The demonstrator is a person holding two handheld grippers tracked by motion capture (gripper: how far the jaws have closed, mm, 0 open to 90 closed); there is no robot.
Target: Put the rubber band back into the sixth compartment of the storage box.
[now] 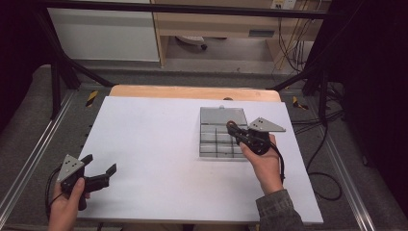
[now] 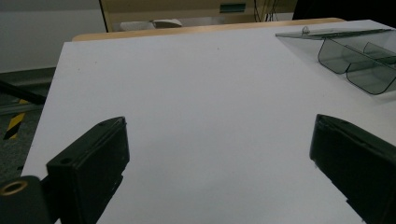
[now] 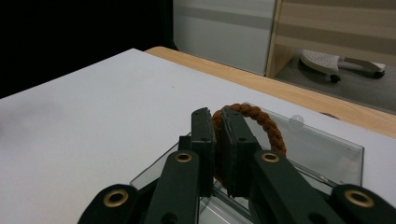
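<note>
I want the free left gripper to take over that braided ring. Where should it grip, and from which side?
Probably on the ring's exposed arc, the part curving clear above and beyond the right gripper's closed jaws. Come from the far side, opposite the right hand, jaws straddling the cord. The ring stands upright over the clear box, so that arc is free. The left gripper is already open.

Grey floor [image 1: 240, 53], wooden cabinet [image 1: 216, 21], black frame [image 1: 183, 8].
</note>
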